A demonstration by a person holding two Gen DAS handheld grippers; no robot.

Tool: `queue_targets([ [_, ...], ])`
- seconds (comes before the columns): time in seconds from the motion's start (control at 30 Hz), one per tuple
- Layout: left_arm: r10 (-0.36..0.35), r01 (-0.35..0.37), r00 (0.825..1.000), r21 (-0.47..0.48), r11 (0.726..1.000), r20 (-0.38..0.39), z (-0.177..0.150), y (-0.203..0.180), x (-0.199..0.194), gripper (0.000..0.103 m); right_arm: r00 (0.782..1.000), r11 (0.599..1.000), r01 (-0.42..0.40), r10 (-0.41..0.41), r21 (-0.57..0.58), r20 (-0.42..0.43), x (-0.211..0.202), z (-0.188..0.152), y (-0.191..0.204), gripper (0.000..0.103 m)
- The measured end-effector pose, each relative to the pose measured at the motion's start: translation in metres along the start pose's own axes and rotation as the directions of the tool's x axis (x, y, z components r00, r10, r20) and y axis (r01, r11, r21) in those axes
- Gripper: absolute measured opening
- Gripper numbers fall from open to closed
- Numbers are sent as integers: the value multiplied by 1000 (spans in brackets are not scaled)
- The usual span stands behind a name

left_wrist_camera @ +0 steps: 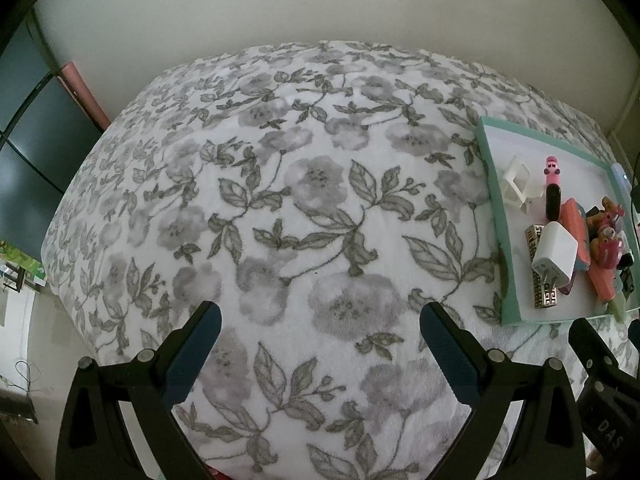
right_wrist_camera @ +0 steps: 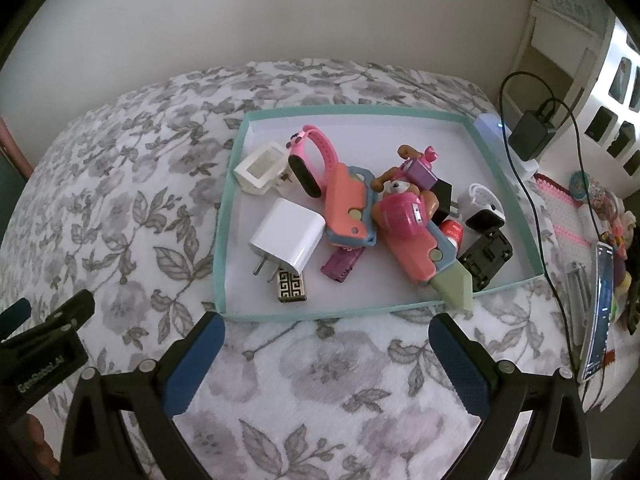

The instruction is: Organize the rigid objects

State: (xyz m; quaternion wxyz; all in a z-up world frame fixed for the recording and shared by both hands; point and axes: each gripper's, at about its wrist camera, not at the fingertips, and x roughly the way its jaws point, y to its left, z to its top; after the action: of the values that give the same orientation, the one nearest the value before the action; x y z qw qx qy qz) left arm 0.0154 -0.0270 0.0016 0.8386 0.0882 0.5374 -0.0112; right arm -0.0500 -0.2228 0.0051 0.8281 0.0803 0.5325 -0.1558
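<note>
A shallow teal-rimmed tray (right_wrist_camera: 400,109) lies on a floral bedspread (right_wrist_camera: 132,184). It holds a white charger (right_wrist_camera: 286,236), a pink watch (right_wrist_camera: 308,160), a white open frame piece (right_wrist_camera: 260,166), two pink toy knives (right_wrist_camera: 346,208), a pink toy figure (right_wrist_camera: 402,204), a patterned lighter (right_wrist_camera: 292,291), black blocks (right_wrist_camera: 486,258) and other small items. My right gripper (right_wrist_camera: 326,354) is open and empty just in front of the tray's near rim. My left gripper (left_wrist_camera: 320,344) is open and empty over bare bedspread, left of the tray (left_wrist_camera: 490,184).
Right of the bed are a black power adapter with cable (right_wrist_camera: 532,134), a white power strip (right_wrist_camera: 490,126), a phone (right_wrist_camera: 600,312) and a white cabinet (right_wrist_camera: 592,76). A pale wall (left_wrist_camera: 320,8) stands behind the bed. A dark panel (left_wrist_camera: 32,132) is at the far left.
</note>
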Motion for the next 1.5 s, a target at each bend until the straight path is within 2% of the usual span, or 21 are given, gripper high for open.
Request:
queue_targets([
  [1.5, 11, -10, 1000, 27, 1000, -28, -1, 2, 9, 100, 1000, 1000, 16, -16, -6, -10, 7, 1, 0, 103],
])
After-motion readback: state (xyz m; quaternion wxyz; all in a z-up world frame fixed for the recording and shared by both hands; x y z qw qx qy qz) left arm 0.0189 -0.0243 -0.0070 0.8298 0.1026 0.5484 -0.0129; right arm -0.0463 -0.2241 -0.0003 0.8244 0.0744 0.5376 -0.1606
